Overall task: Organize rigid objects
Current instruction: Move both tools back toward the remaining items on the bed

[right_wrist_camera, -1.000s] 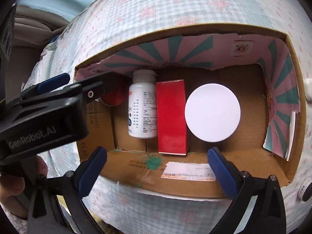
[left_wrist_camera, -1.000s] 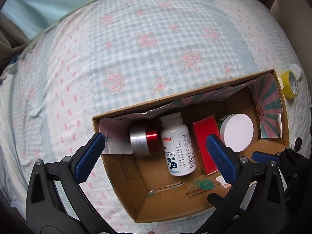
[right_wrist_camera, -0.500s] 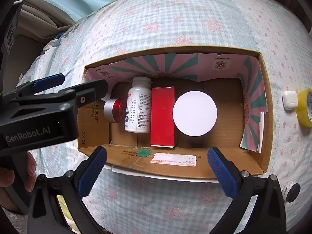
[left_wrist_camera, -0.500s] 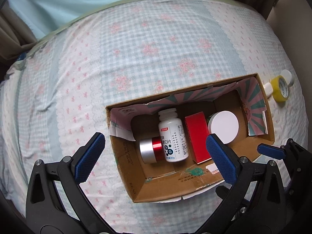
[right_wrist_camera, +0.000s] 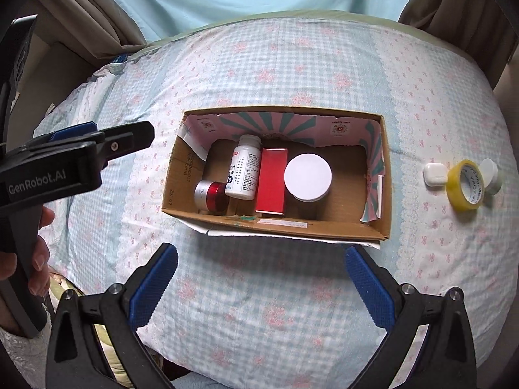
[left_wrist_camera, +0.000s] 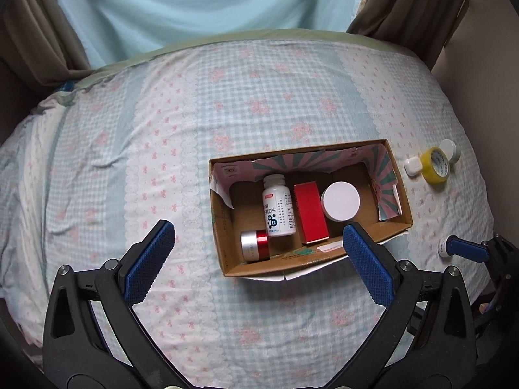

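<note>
Two grippers, both with blue pads spread wide and nothing between them: left gripper (left_wrist_camera: pixel 258 253) hangs above the bedspread (left_wrist_camera: pixel 136 149) near the front-left corner of the cardboard box (left_wrist_camera: pixel 394 175), right gripper (right_wrist_camera: pixel 261 283) hangs over the cloth just in front of the box's near wall. Left gripper also shows side-on in the right wrist view (right_wrist_camera: pixel 97 142), held by a hand (right_wrist_camera: pixel 30 259), off the box's left end. Box sits open-topped on the bedspread, pink-and-teal lining on its inner walls. Inside, left to right: small red jar (right_wrist_camera: pixel 212 196) with silver cap lying on its side at the near-left corner, white pill bottle (right_wrist_camera: pixel 245 171) lying down and touching the jar, red carton (right_wrist_camera: pixel 272 181) just beside the bottle, white-lidded round jar (right_wrist_camera: pixel 308 176) upright and touching the carton. Right part of the box floor is bare cardboard. Outside the box to its right, well apart from it: white earbud case (right_wrist_camera: pixel 434 175), yellow tape roll (right_wrist_camera: pixel 465 189) touching it, white cap (right_wrist_camera: pixel 491 175) partly behind the roll. Small white-topped item (left_wrist_camera: pixel 441 247) lies on the cloth near the right gripper's fingertip in the left view, too small to identify.
</note>
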Available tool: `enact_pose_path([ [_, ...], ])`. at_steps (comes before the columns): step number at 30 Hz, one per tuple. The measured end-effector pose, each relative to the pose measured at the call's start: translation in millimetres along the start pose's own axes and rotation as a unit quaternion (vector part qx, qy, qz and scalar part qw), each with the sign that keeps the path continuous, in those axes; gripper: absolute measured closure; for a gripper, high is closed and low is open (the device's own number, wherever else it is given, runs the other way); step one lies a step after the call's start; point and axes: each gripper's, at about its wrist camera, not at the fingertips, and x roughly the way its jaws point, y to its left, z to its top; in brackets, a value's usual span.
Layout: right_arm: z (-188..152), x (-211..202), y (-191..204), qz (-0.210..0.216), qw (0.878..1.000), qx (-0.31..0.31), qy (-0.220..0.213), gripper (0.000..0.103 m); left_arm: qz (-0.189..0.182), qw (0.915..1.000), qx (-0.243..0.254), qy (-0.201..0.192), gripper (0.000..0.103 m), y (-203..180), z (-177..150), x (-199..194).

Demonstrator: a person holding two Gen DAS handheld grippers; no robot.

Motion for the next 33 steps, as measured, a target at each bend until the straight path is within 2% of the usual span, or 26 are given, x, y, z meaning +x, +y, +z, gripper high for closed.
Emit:
enact_pose_path([
  [5, -25.7, -39.8, -18.9, -0.035, 0.999, 0.011, -0.005, 0.0, -0.008, 0.9997, 0.008, -0.02, 0.0, -17.8, -20.1, -29.9],
  [12, -59.8, -102.8, -79.8, -0.073, 0.995, 0.06, -0.038, 0.0, -0.031, 0.9986, 0.019, -0.04, 0.0, -69.5, -32.8, -55.5],
  [18, -78.2, -144.7, -153.1, -0.082, 0.99, 0.103, -0.058, 0.0, -0.043, 0.9969, 0.036, -0.055, 0.0, -142.8, -29.1, -65.9],
  [21, -81.2, -157.0, -194.1, -0.084, 0.988, 0.111, -0.065, 0.0, -0.037, 0.9963, 0.041, -0.065, 0.0, -186.5, -25.4, -67.5],
  [27, -76.5, -166.8, -280.0, -0.087, 0.989, 0.1, -0.059, 0.0, -0.033, 0.9962, 0.024, -0.077, 0.0, -266.8, -24.5, -56.7],
  [30, -70.2, -165.6, -318.0, -0.087, 0.99, 0.097, -0.055, 0.0, -0.034, 0.9962, 0.036, -0.072, 0.0, -305.5, -22.9, -44.9],
  [33, -59.8, -159.9, -352.0, -0.077, 0.99, 0.106, -0.049, 0.0, -0.053, 0.9953, 0.055, -0.059, 0.0, -339.1, -18.1, -27.5],
])
